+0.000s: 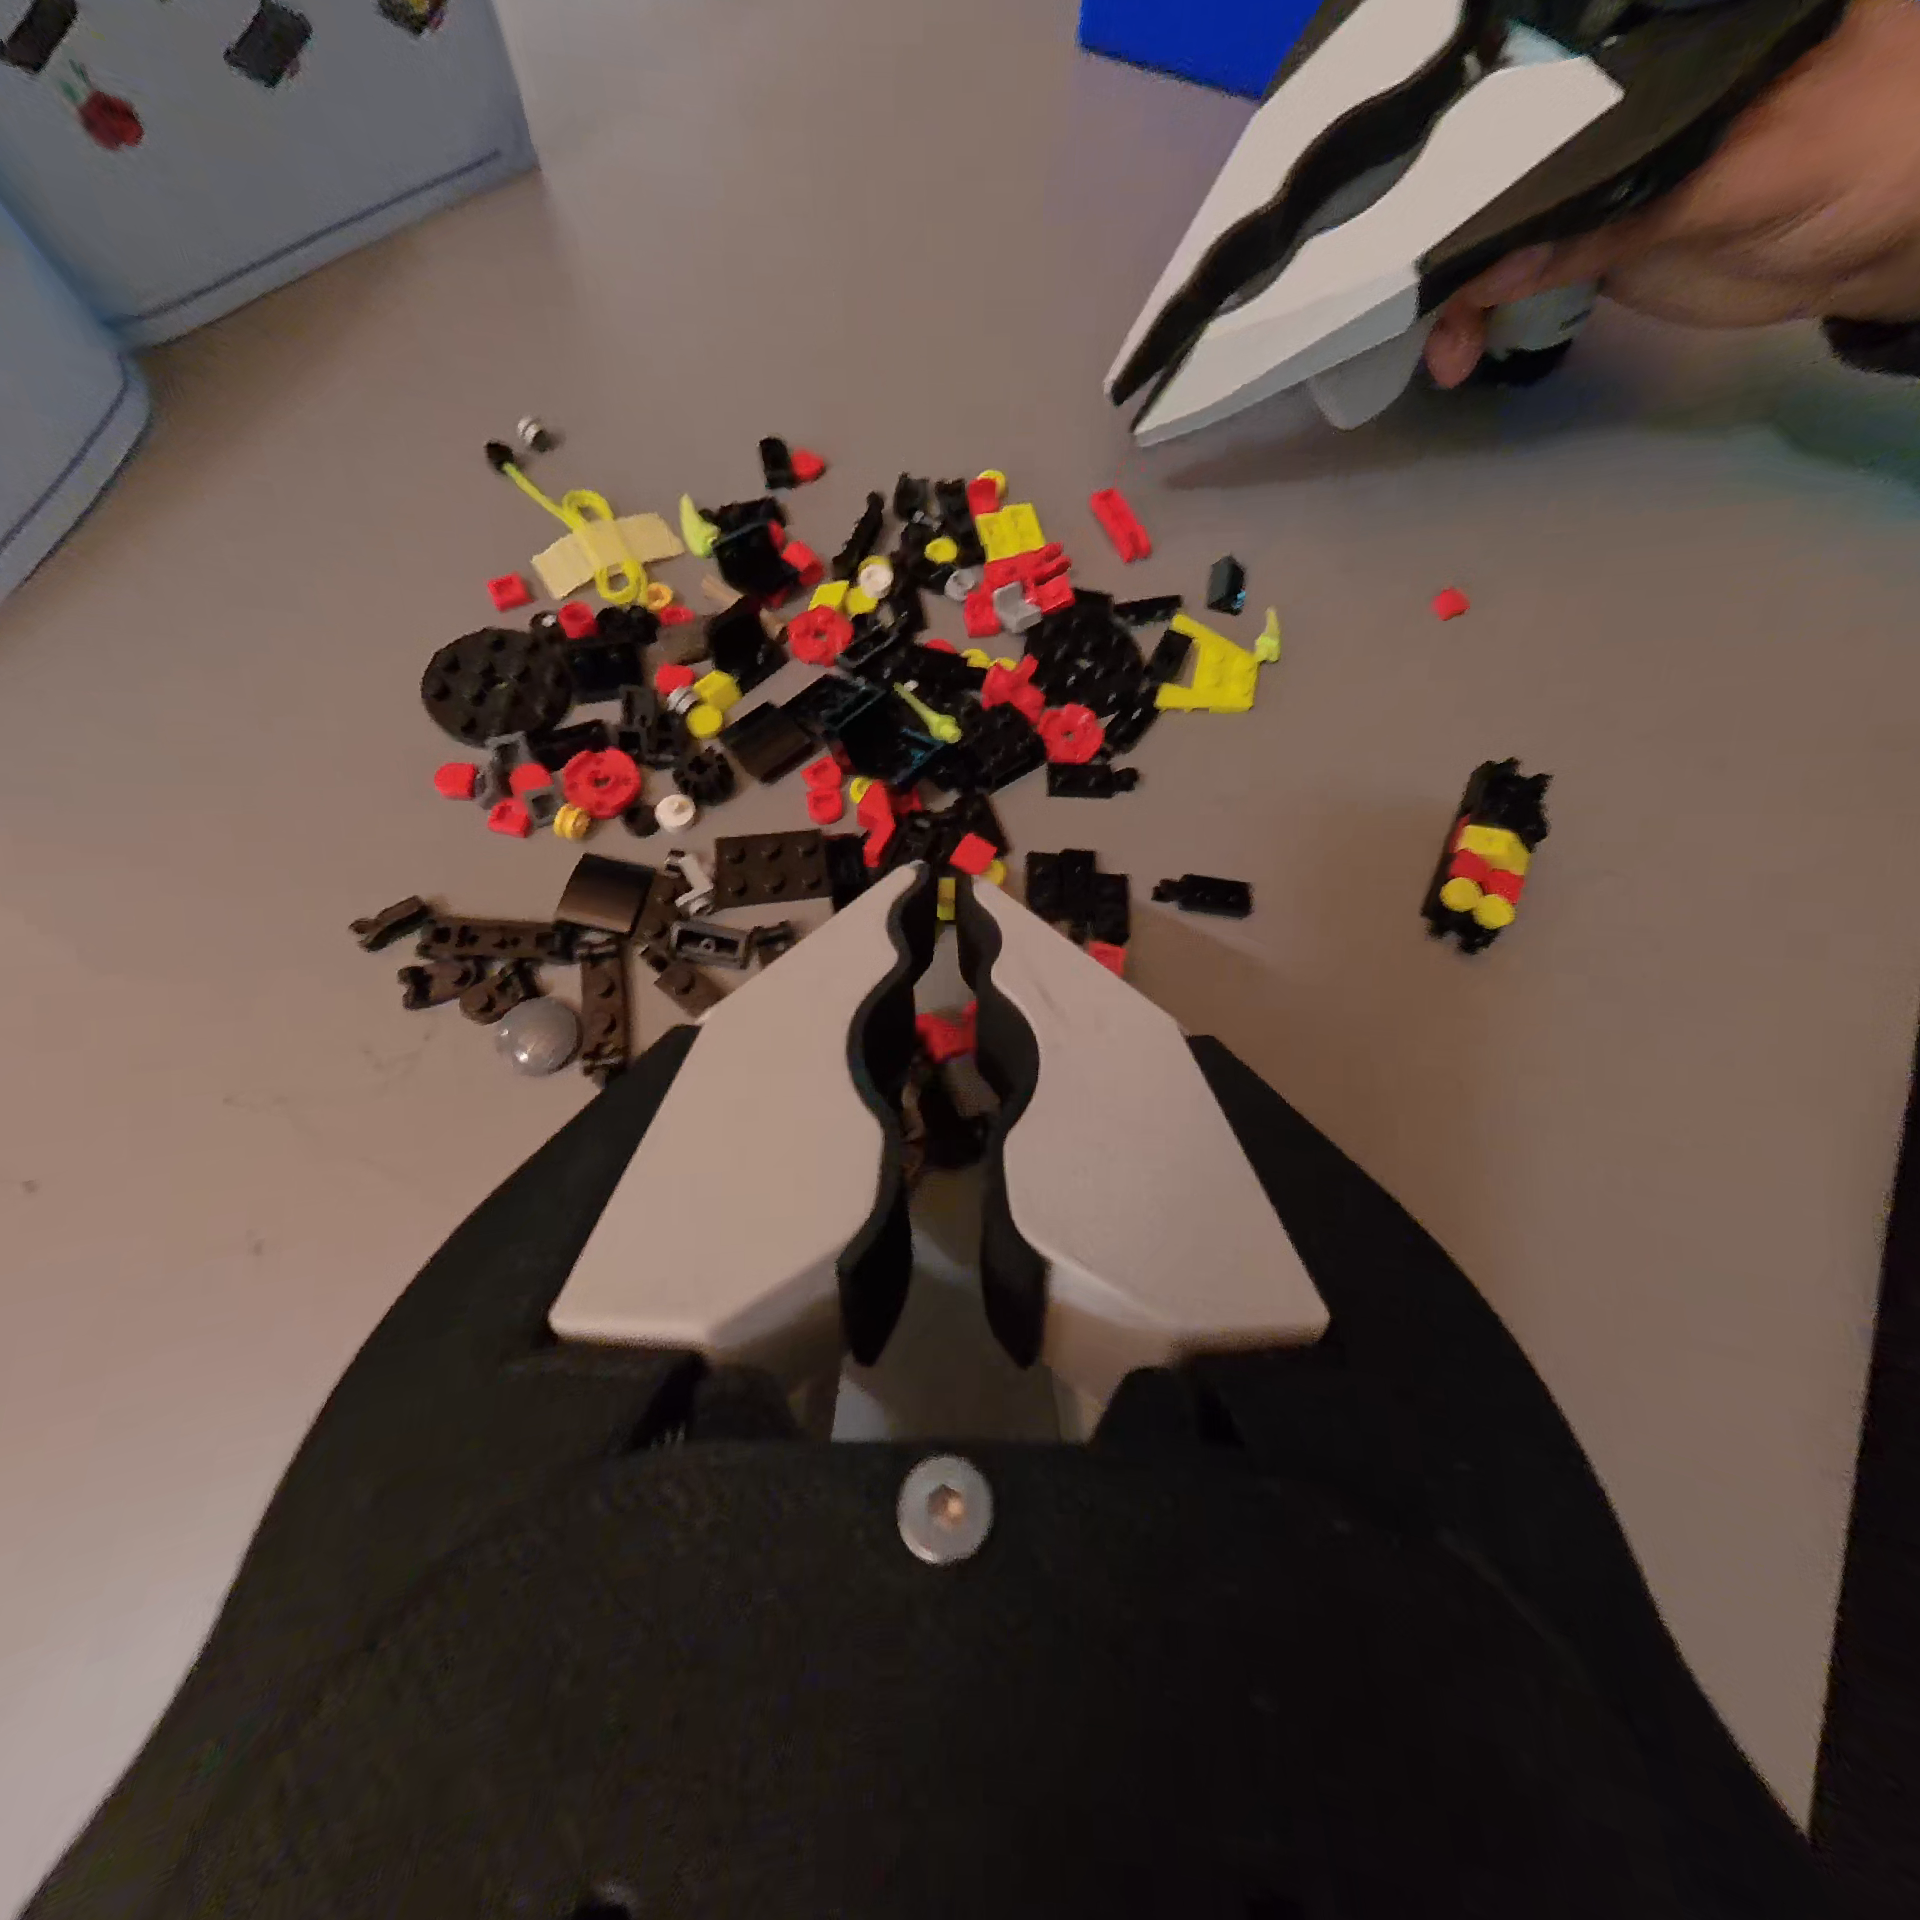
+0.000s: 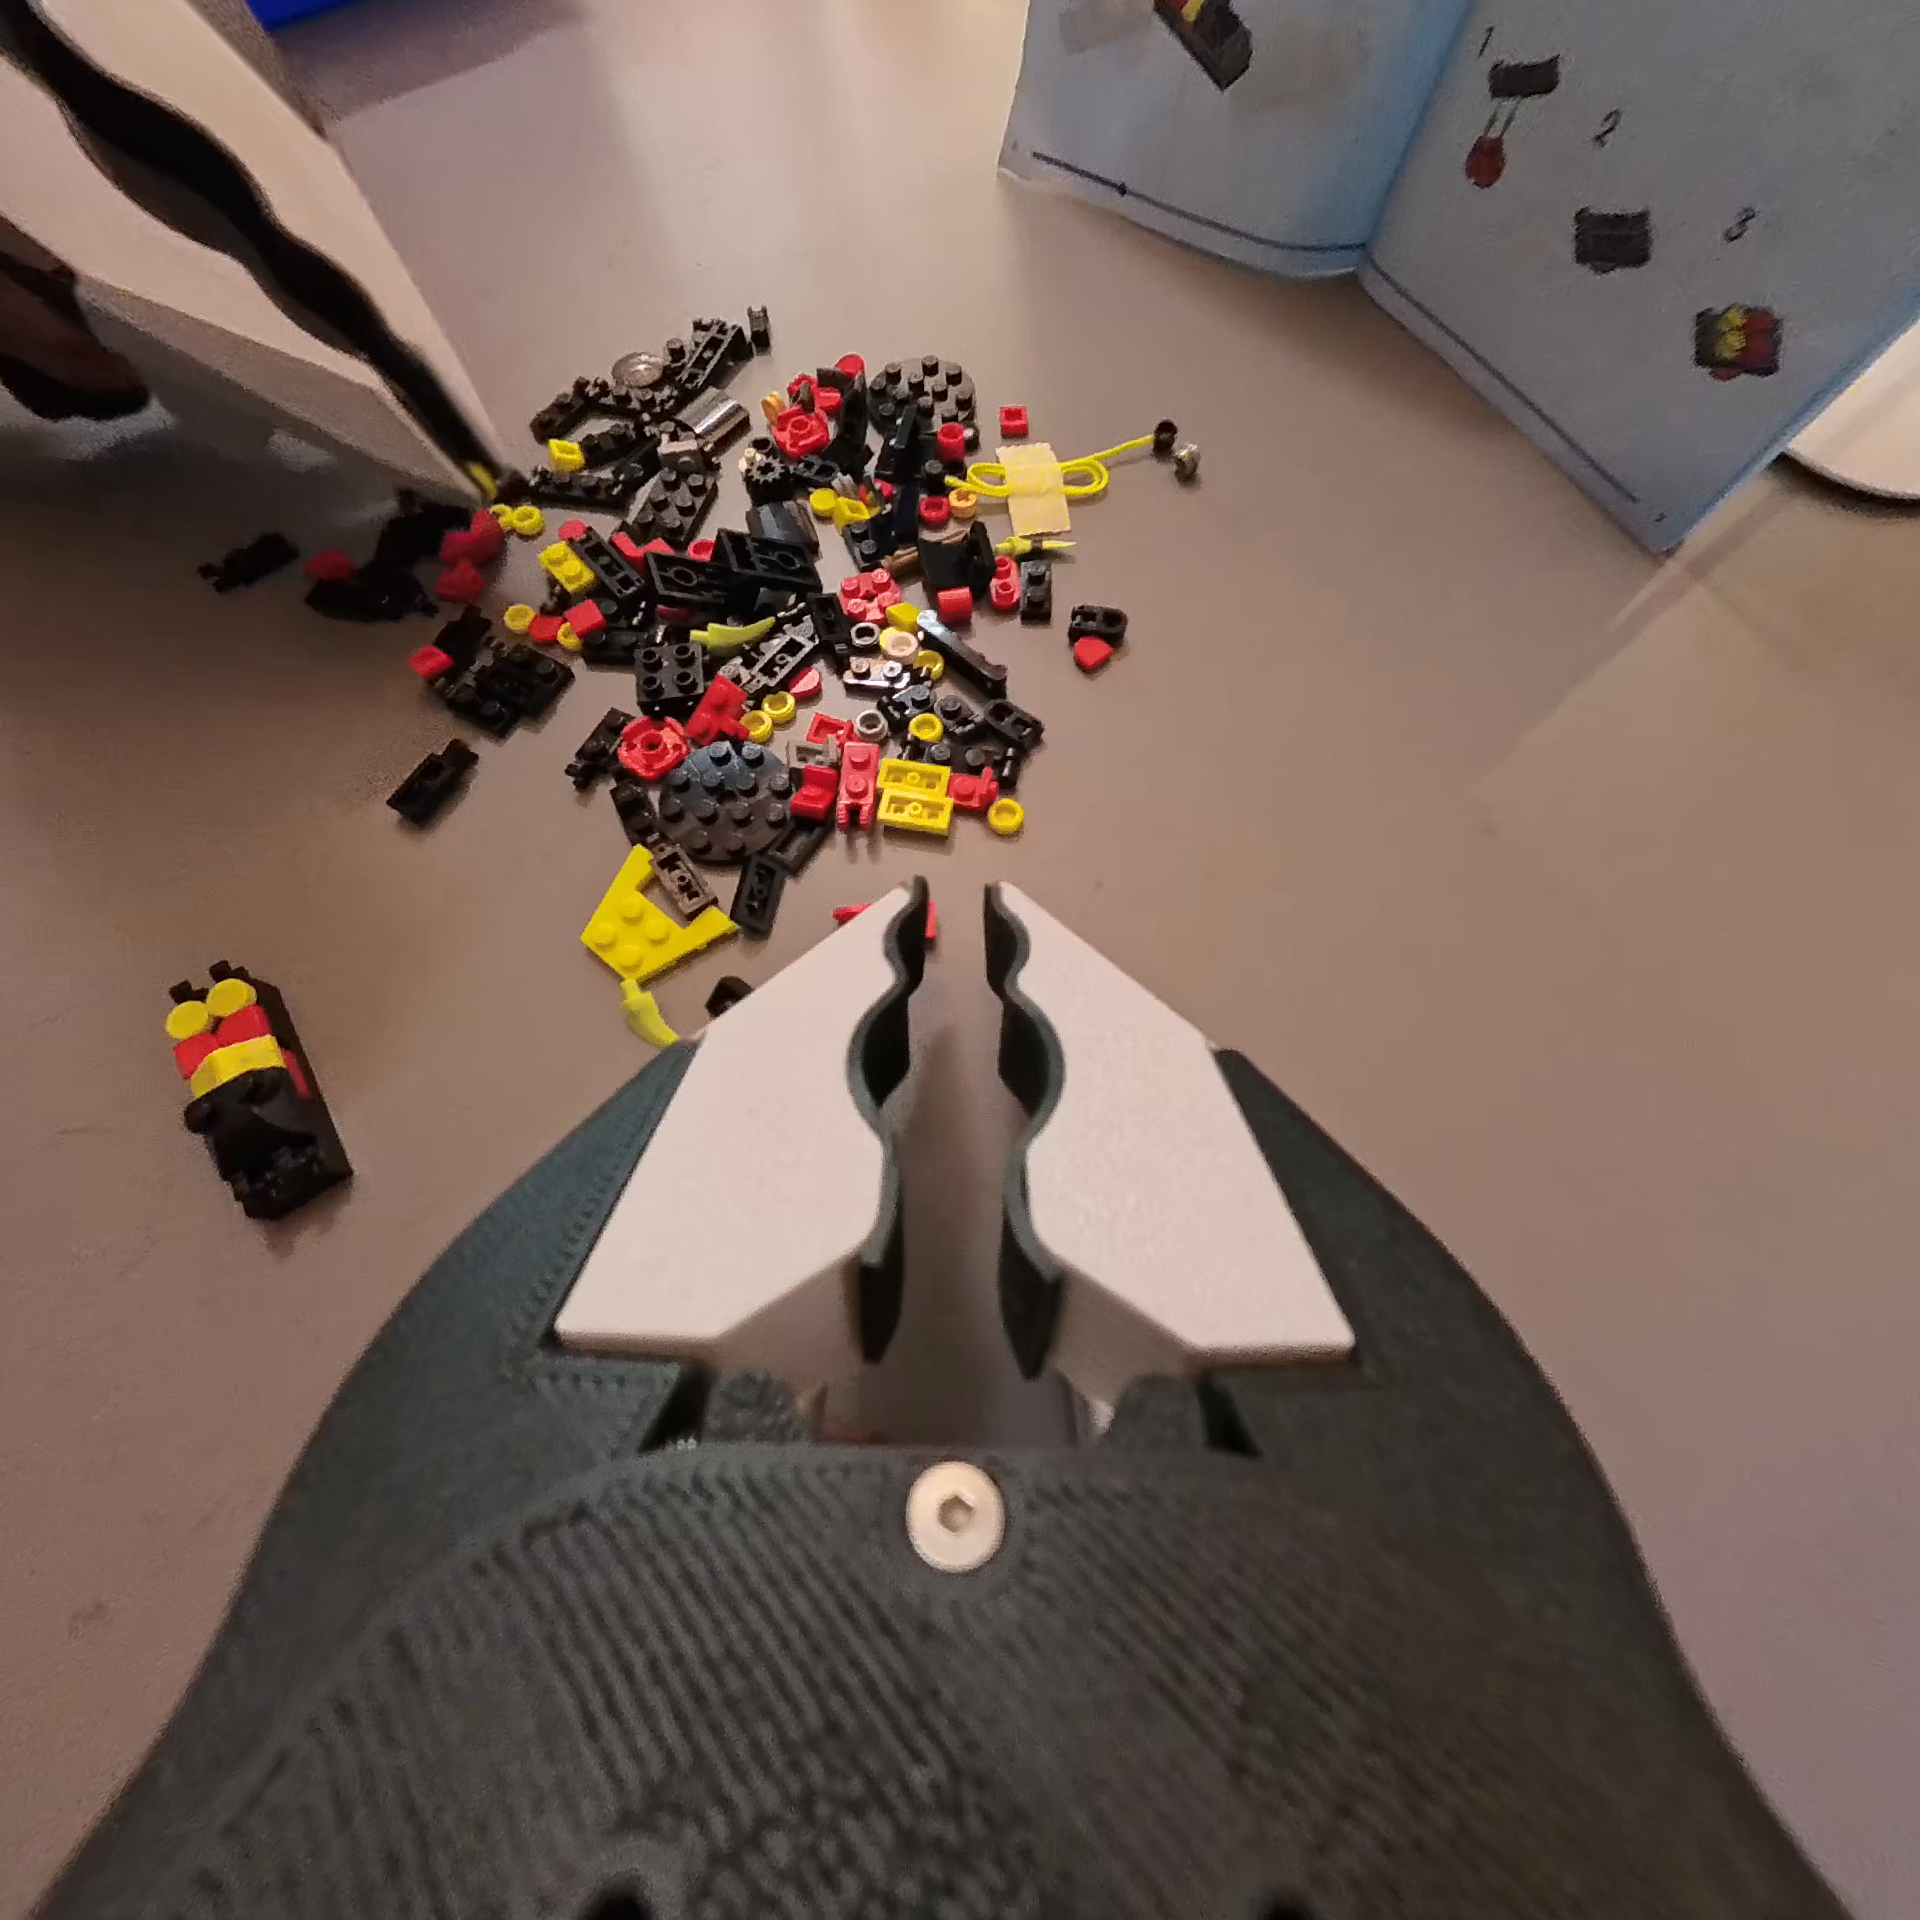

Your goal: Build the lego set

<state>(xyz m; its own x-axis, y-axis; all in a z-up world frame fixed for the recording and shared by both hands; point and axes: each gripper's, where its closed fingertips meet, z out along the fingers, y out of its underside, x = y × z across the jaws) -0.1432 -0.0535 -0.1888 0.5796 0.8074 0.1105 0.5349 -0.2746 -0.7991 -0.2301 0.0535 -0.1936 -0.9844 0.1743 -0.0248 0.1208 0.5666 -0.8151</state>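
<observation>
A pile of loose black, red and yellow lego pieces (image 1: 831, 686) lies on the grey table (image 1: 1455, 1195); it also shows in the right wrist view (image 2: 779, 623). A small black, red and yellow part-built model (image 1: 1486, 862) lies apart from the pile (image 2: 249, 1081). My left gripper (image 1: 945, 888) is low at the near edge of the pile, nearly shut, with a small yellow piece (image 2: 480, 478) between its tips. My right gripper (image 2: 954, 906) hovers beside the pile, slightly open and empty; it also shows in the left wrist view (image 1: 1127, 407), held by a hand (image 1: 1766, 218).
An open light-blue instruction booklet (image 2: 1558, 260) lies beyond the pile, also seen in the left wrist view (image 1: 260, 156). A blue object (image 1: 1174, 42) sits at the far edge. A lone red piece (image 1: 1447, 603) lies right of the pile. The table's dark edge (image 1: 1870, 1351) runs at right. My left tips are about 40 cm from the blue object (image 1: 1174, 42), my right tips only 20 cm.
</observation>
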